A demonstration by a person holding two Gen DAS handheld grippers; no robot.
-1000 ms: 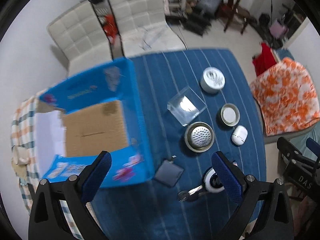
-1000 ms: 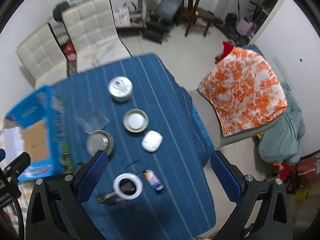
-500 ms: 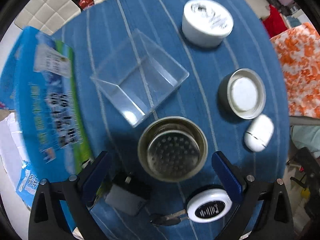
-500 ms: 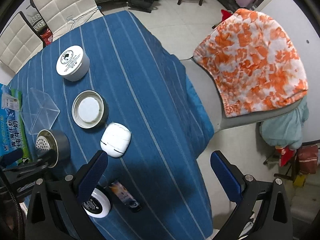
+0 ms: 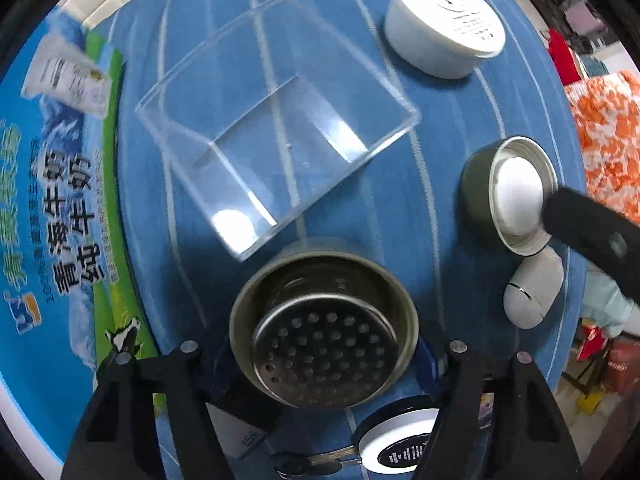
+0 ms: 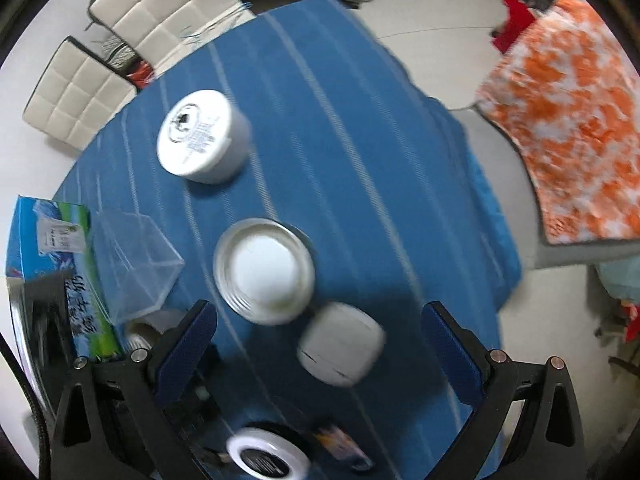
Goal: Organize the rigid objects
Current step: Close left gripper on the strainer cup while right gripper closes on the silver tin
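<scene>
On the blue striped tablecloth, my left gripper (image 5: 320,356) straddles a metal strainer cup (image 5: 324,328); the pads sit at its sides, and contact is not clear. Beyond it lie a clear plastic box (image 5: 276,120), a white round tub (image 5: 444,36), a metal lid with white inside (image 5: 516,192) and a white oval case (image 5: 534,292). My right gripper (image 6: 320,344) is open, low over the lid (image 6: 264,268) and the white case (image 6: 340,344), which lie between its fingers. A black-and-white disc with keys (image 5: 400,452) lies near me.
A blue milk carton box (image 5: 52,184) stands at the left table edge. A small dark tube (image 6: 344,448) lies near the disc (image 6: 268,460). White chairs (image 6: 80,88) stand behind the table, an orange-patterned chair (image 6: 572,120) at the right.
Both grippers have dropped down towards the table. The left one has closed in around the strainer cup. The right one has moved forward over the lid and the white case.
</scene>
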